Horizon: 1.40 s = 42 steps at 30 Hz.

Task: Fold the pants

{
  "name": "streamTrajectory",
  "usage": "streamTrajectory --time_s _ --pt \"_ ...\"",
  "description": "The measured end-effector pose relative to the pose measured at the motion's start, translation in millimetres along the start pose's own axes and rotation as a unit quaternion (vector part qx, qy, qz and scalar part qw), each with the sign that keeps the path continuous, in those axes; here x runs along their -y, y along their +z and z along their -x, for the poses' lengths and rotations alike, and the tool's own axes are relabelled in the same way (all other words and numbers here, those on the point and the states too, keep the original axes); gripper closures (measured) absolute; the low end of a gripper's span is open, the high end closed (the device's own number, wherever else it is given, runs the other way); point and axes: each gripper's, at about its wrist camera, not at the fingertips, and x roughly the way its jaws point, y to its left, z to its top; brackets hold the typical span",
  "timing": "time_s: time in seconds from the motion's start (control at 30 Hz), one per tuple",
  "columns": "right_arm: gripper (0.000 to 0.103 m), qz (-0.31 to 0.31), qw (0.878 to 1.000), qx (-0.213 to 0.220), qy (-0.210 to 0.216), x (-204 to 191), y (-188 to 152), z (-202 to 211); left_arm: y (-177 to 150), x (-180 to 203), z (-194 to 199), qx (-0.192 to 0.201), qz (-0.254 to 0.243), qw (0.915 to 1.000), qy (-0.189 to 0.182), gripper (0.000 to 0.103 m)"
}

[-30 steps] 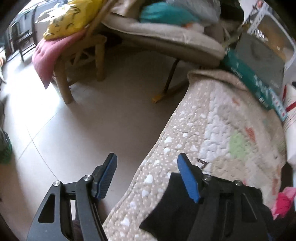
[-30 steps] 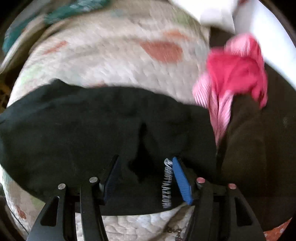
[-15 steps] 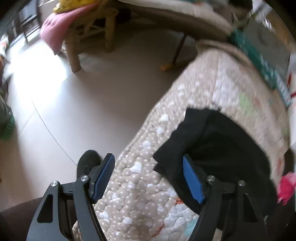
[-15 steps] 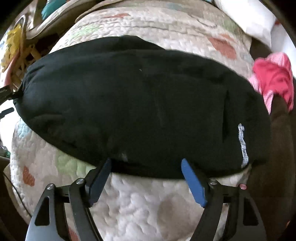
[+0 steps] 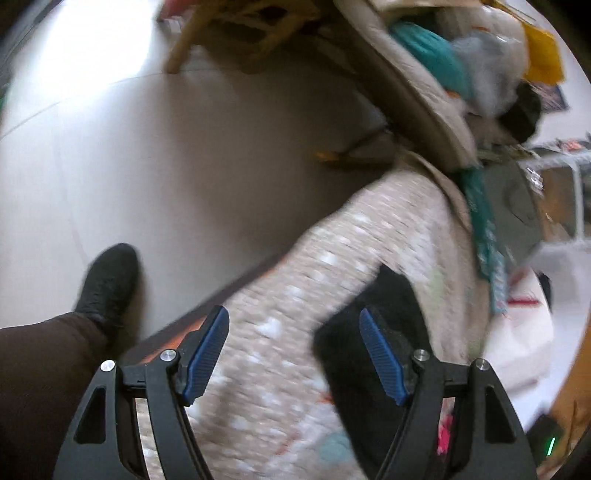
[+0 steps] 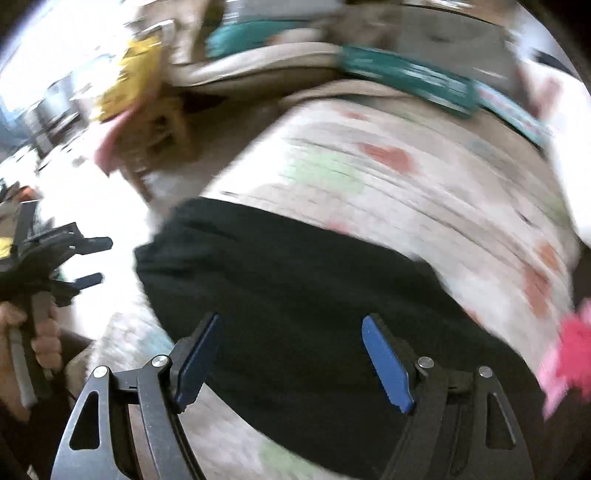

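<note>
Our left gripper (image 5: 293, 352) stands with jaws wide apart, nothing pressed between them. Our right gripper (image 6: 291, 360) has just been opening, jaws wide. Our left hand (image 6: 42, 334) grips its handle at the frame's left edge.

One pair of black pants (image 6: 303, 295) lies on one quilt (image 6: 406, 192). Two grippers are about: the right gripper (image 6: 291, 354) and the left gripper (image 5: 293, 350), each with two blue pads. One hand (image 6: 46, 339) shows, gripping a handle. One black shoe (image 5: 107, 284) stands on the floor. One pink garment (image 6: 569, 354) lies at the quilt's edge. One teal box (image 6: 410, 83) lies at the quilt's far end. One yellow cushion (image 6: 129, 85) shows, and one wooden chair (image 5: 236, 29); blur hides any finer count.
</note>
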Motion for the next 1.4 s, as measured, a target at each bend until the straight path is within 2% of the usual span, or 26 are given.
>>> streamTrajectory --time_s 0.1,0.27,0.37,0.47,0.57,0.6,0.67,0.7,0.73,0.77,0.8,0.83,0.87,0.9,1.03,1.17,1.4 --pt "0.021 0.023 0.998 -0.015 0.051 -18 38 -29 -15 17 -10 -0.021 -0.043 0.9988 -0.013 0.030" --pt "0.021 0.054 0.994 -0.048 0.082 -43 86 -76 -34 31 -35 -0.048 -0.078 0.9957 0.012 0.030" --pt "0.021 0.079 0.991 -0.066 0.091 -56 105 -99 -38 36 -42 -0.037 -0.090 0.9949 0.024 0.030" --pt "0.021 0.104 0.986 -0.079 0.100 -77 116 -116 -40 42 -43 -0.027 -0.102 0.9942 0.019 0.030" --pt "0.021 0.134 0.982 -0.098 0.092 -97 123 -138 -41 42 -45 -0.021 -0.099 0.9947 0.015 0.032" --pt "0.021 0.144 0.980 -0.107 0.088 -104 123 -146 -42 42 -44 -0.021 -0.102 0.9943 0.019 0.036" --pt "0.021 0.162 0.975 -0.126 0.083 -114 120 -160 -40 43 -44 -0.022 -0.112 0.9930 0.030 0.071" --pt "0.024 0.172 0.972 -0.135 0.081 -120 117 -166 -39 45 -45 -0.029 -0.115 0.9927 0.023 0.078" --pt "0.030 0.181 0.970 -0.141 0.079 -125 115 -170 -39 47 -45 -0.031 -0.116 0.9925 0.021 0.084" --pt "0.050 0.193 0.967 -0.149 0.077 -132 111 -174 -40 50 -43 -0.033 -0.119 0.9923 0.012 0.089" --pt "0.062 0.206 0.964 -0.152 0.066 -136 107 -174 -40 51 -42 -0.033 -0.120 0.9921 0.012 0.089" --pt "0.064 0.224 0.962 -0.151 0.048 -140 103 -175 -41 53 -39 -0.031 -0.121 0.9921 0.009 0.090" --pt "0.070 0.230 0.961 -0.148 0.043 -142 100 -172 -41 54 -37 -0.033 -0.120 0.9922 0.002 0.090" --pt "0.072 0.225 0.962 -0.148 0.047 -141 100 -168 -42 55 -34 -0.035 -0.117 0.9924 -0.008 0.090" --pt "0.074 0.205 0.970 -0.118 0.053 -130 104 -137 -45 66 -18 -0.029 -0.127 0.9907 -0.039 0.090" --pt "0.074 0.186 0.977 -0.083 0.055 -112 106 -100 -57 95 -8 -0.027 -0.156 0.9856 -0.061 0.090" --pt "0.074 0.108 0.992 -0.042 0.051 -36 86 -46 -111 152 -24 -0.059 -0.220 0.9711 -0.072 0.090"
